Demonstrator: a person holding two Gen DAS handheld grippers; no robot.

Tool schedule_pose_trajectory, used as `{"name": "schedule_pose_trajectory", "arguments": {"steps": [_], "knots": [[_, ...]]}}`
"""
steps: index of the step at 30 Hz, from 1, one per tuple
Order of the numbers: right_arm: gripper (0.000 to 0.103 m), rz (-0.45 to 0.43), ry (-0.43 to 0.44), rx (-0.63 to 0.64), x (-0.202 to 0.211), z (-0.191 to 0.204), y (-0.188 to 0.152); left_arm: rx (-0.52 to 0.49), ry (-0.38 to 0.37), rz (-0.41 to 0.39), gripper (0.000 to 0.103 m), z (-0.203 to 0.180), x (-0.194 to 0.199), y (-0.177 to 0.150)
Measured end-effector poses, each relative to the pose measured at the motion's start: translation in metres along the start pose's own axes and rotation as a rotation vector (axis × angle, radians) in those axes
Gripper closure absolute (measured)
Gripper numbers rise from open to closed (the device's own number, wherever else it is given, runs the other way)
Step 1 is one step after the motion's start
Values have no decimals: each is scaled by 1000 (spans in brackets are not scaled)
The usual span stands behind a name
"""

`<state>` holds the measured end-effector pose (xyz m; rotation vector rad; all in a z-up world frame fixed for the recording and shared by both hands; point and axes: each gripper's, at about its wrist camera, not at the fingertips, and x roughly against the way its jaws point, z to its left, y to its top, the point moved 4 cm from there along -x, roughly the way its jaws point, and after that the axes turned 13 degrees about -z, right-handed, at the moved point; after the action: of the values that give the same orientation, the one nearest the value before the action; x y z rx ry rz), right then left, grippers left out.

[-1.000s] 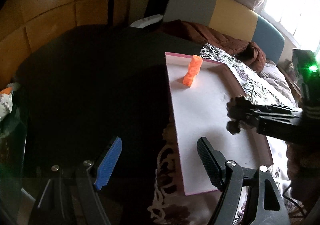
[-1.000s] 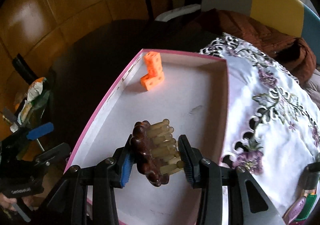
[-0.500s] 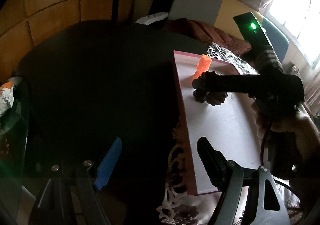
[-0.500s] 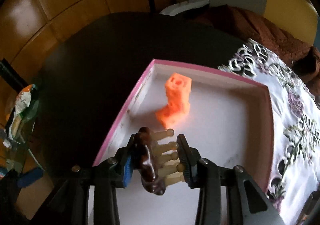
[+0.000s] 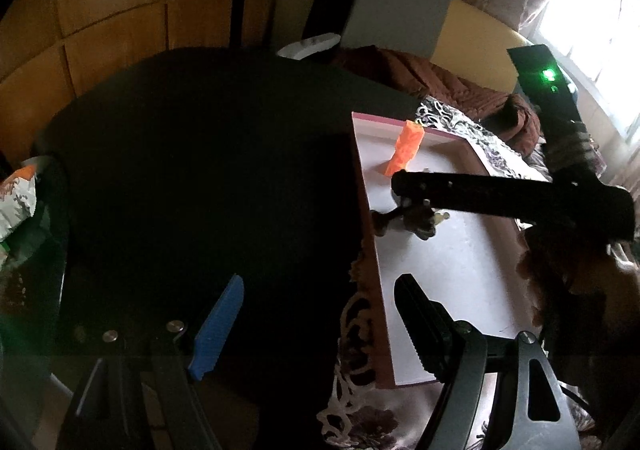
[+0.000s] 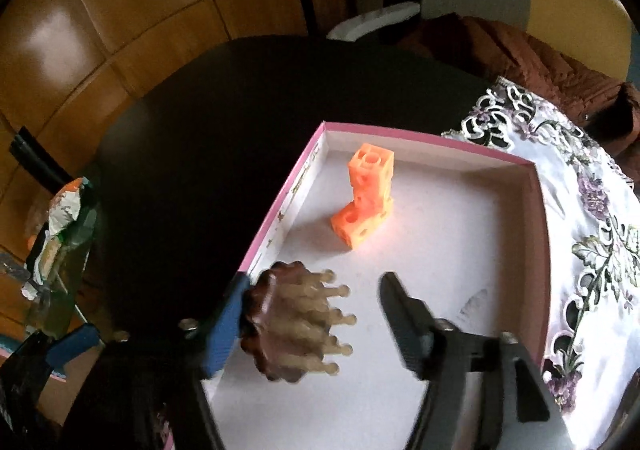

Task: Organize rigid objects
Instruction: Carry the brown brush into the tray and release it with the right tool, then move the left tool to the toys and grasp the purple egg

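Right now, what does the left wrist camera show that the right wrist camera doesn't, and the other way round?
Only the left wrist view shows the window and the right gripper's body with its green light. Only the right wrist view shows the brown massage brush's pegs clearly, beside the opening right gripper, no longer pinched. Both show the pink-edged box, the orange block piece and the dark round table.

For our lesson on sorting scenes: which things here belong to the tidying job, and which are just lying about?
Belongs to the job:
- pink-rimmed box
- orange block piece standing in it
- brown massager with pale pegs, between the right gripper fingers, which are opening
- left gripper, open and empty

Lying about:
- embroidered cloth
- brown quilted fabric
- crumpled wrapper
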<state>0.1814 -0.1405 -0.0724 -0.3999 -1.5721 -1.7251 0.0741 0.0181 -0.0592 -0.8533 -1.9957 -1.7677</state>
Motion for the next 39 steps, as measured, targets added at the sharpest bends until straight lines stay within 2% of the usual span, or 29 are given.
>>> {"name": "schedule_pose_trajectory", "arguments": {"steps": [10,20,28,34,39], "knots": [[24,-77,-22,9,32,0,-5,-25,-9,-20,23,-10,10,1],[22,-184,-83,-47,88,-41,-10,-61,-18,-26,23,-24,14,-1],[22,-201,-165,-74,122,-80,-30,-120,-46,-37,23,-44,19,-2],[22,-249,-291,-140,166,-136,-44,-179,-112,-51,23,-70,24,1],[22,-347,-484,-272,233,-213,-56,-249,-206,-67,23,-107,28,8]]}}
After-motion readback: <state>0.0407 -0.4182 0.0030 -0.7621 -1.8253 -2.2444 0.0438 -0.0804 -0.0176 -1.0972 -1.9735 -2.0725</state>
